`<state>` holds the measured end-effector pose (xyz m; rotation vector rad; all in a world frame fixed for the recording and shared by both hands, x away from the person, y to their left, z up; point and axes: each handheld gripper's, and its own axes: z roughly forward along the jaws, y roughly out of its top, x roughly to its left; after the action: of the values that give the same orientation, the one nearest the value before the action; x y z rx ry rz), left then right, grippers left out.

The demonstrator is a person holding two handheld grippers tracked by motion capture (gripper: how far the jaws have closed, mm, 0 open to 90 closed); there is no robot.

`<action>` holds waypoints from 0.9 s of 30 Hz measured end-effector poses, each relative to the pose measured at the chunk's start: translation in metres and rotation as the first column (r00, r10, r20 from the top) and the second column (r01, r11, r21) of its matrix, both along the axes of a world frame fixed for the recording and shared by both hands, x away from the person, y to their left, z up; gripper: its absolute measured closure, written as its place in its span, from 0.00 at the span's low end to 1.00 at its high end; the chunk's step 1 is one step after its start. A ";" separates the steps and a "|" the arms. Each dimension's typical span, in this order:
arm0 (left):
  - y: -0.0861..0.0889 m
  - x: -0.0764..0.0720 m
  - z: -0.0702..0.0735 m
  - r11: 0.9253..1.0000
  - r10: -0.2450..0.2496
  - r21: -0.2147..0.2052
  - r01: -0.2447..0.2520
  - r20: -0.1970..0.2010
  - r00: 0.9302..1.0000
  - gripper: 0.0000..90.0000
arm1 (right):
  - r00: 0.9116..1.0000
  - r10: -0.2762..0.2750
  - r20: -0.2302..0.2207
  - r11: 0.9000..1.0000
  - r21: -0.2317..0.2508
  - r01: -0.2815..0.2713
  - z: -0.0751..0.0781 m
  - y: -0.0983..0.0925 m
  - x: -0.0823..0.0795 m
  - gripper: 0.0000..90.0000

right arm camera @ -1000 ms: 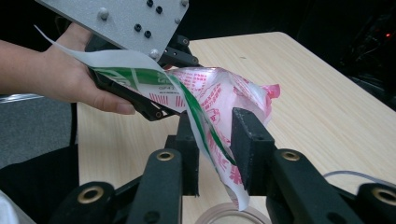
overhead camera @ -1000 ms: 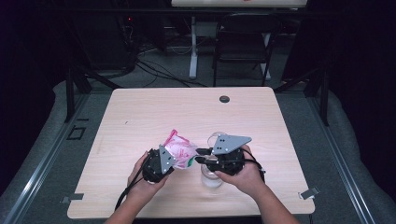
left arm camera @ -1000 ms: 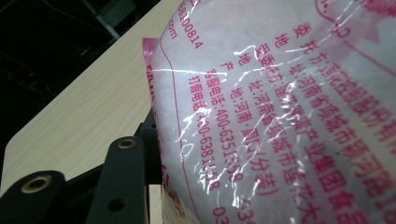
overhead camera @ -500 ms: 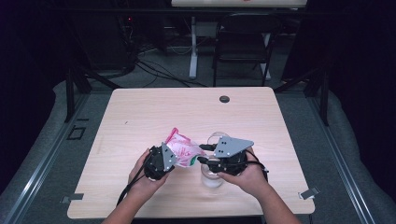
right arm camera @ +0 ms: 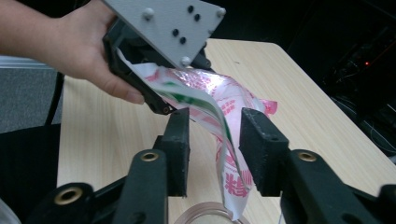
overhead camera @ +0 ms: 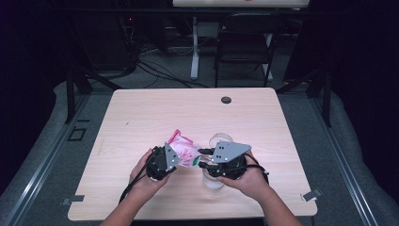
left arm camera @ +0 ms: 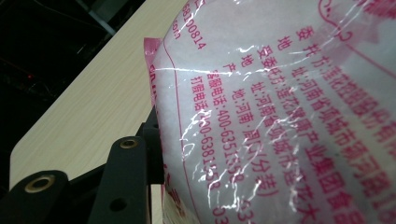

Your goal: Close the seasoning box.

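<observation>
A pink and white printed plastic bag point(overhead camera: 184, 150) hangs just above the table, near its front edge. My left gripper point(overhead camera: 170, 157) is shut on the bag's left end. In the left gripper view the bag point(left arm camera: 280, 116) presses close against one black jaw. My right gripper point(right arm camera: 217, 128) is open. Its two jaws stand on either side of the bag's drooping lower corner point(right arm camera: 229, 182) without pinching it. The left gripper point(right arm camera: 161, 105), in a hand, clamps the bag's far end in the right gripper view. A clear round container point(overhead camera: 220, 139) stands under the right gripper, and its rim point(right arm camera: 208, 215) shows below the jaws.
The light wooden table point(overhead camera: 141, 117) has a dark round cable hole point(overhead camera: 226, 100) at its far edge. A black chair point(overhead camera: 242, 42) and a white desk leg point(overhead camera: 194, 47) stand beyond it. Dark metal rails run along both sides of the table.
Both grippers and the bag stay almost where they were. The right gripper has sunk slightly toward the container.
</observation>
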<state>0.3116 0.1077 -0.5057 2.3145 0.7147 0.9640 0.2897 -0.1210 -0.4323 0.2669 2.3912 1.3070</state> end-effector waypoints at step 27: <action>-0.004 -0.001 0.021 0.992 -0.065 0.117 0.052 0.113 0.991 0.62 | 0.999 0.012 -0.053 0.999 0.046 -0.010 0.005 -0.008 -0.005 1.00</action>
<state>0.3109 0.1037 -0.4844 2.3401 0.5542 1.1286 0.2849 -0.1289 -0.4277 0.3057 2.4125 1.3769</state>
